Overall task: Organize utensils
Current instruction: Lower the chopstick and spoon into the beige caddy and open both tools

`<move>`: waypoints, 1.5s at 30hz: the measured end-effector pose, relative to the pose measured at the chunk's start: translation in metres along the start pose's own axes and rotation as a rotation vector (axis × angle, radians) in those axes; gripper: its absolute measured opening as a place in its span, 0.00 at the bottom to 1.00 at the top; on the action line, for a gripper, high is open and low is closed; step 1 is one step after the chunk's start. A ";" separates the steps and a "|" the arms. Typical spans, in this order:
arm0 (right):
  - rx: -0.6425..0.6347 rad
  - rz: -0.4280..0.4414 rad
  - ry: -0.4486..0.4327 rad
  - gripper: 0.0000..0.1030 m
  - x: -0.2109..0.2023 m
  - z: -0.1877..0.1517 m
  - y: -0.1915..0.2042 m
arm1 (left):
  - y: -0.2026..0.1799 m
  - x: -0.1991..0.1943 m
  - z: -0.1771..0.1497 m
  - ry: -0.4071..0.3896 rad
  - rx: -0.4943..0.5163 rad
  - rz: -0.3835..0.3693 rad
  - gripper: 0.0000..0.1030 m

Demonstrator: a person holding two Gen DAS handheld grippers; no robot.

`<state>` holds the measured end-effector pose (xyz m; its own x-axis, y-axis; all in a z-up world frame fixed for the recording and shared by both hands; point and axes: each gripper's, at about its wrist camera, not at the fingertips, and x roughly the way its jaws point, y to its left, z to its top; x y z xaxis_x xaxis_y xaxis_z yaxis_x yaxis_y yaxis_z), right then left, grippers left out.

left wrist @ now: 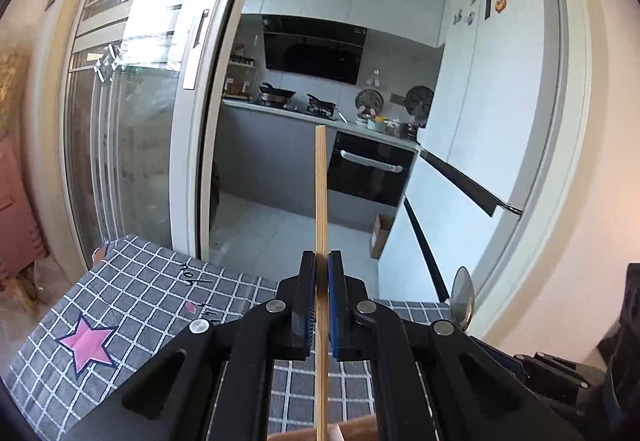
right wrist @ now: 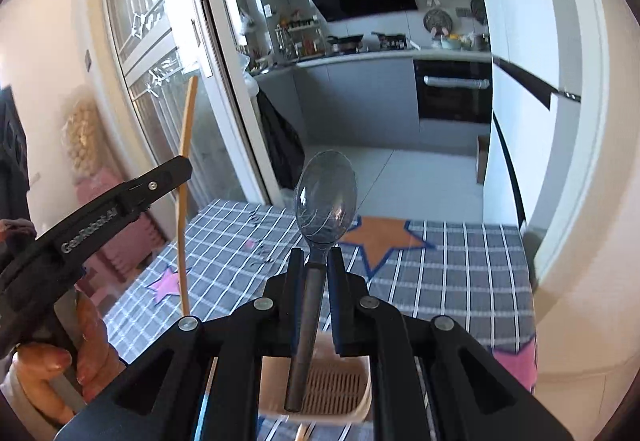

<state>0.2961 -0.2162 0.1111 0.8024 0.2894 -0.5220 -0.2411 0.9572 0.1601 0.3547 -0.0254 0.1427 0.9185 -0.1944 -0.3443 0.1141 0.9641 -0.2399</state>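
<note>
At the lower centre of the left wrist view, the left gripper [left wrist: 321,273] is clamped on an upright bamboo chopstick [left wrist: 321,193], whose tip rises into the open kitchen doorway, apart from the sliding door frame [left wrist: 200,121] at left. In the right wrist view's lower centre, the right gripper [right wrist: 317,261] pinches a spoon [right wrist: 325,197] by its dark handle, bowl up, above a beige slotted utensil holder [right wrist: 332,385]. The checked tablecloth [right wrist: 440,273] runs to the table's far edge mid-frame, floor open beyond.

Sunlit kitchen [left wrist: 320,101], seemingly glass sliding door [left wrist: 132,129]
</note>
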 end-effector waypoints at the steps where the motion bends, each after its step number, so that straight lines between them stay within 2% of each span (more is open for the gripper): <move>1: -0.017 -0.008 -0.015 0.12 0.003 -0.001 0.002 | 0.002 0.002 -0.005 -0.013 -0.007 0.007 0.35; 6: -0.136 -0.057 -0.106 0.12 0.017 -0.026 0.016 | 0.006 0.004 -0.035 -0.060 0.001 0.038 0.35; 11: -0.193 -0.078 -0.133 0.12 0.021 -0.056 0.022 | 0.004 -0.004 -0.061 -0.064 0.032 0.049 0.35; 17: -0.205 -0.061 -0.108 0.12 0.021 -0.073 0.020 | 0.004 -0.014 -0.083 -0.038 0.066 0.063 0.35; 27: -0.203 -0.011 -0.019 0.14 0.024 -0.076 0.017 | 0.002 -0.023 -0.097 0.052 0.124 0.082 0.35; 28: -0.196 -0.011 -0.016 0.16 0.024 -0.076 0.017 | 0.003 -0.024 -0.098 0.056 0.129 0.085 0.35; 30: -0.169 -0.004 -0.016 0.30 0.020 -0.074 0.014 | 0.003 -0.027 -0.098 0.058 0.134 0.092 0.35; 32: -0.146 0.006 -0.027 0.37 0.013 -0.071 0.011 | 0.004 -0.031 -0.097 0.057 0.131 0.091 0.35; 34: -0.132 0.005 -0.041 0.39 0.004 -0.068 0.009 | 0.004 -0.035 -0.095 0.063 0.131 0.093 0.35; 36: -0.103 0.009 -0.044 0.47 -0.006 -0.065 0.005 | 0.003 -0.040 -0.094 0.070 0.139 0.096 0.35; 39: -0.067 0.005 -0.041 0.55 -0.021 -0.065 -0.001 | 0.003 -0.053 -0.093 0.085 0.148 0.105 0.35; 45: -0.016 -0.006 0.031 0.69 -0.046 -0.085 -0.007 | 0.009 -0.083 -0.104 0.177 0.154 0.128 0.36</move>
<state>0.2149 -0.2364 0.0629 0.7864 0.2836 -0.5488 -0.2455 0.9587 0.1435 0.2401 -0.0190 0.0745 0.8502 -0.0852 -0.5195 0.0707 0.9964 -0.0477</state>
